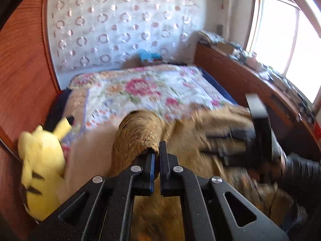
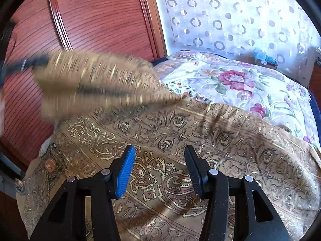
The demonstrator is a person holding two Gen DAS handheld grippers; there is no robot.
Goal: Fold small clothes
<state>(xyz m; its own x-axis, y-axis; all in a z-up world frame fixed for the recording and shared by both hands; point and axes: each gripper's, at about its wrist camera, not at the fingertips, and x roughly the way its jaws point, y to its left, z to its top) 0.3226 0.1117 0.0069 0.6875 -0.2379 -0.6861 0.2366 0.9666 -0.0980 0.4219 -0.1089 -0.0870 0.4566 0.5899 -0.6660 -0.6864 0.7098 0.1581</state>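
We clamp our left gripper (image 1: pixel 157 150) on the paisley cloth's (image 2: pixel 200 124) lifted corner; our right gripper (image 2: pixel 160 152) gapes empty; folding barely begun.

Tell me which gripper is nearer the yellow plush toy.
Left. The left gripper, shut on a lifted fold of the brown patterned cloth, is beside the yellow plush toy. The right gripper hangs open over the cloth's far side.

Patterned woven cloth (image 2: pixel 180 132), quilted floral bedspread (image 2: pixel 250 84), glossy grained wood panel (image 2: pixel 96 20).
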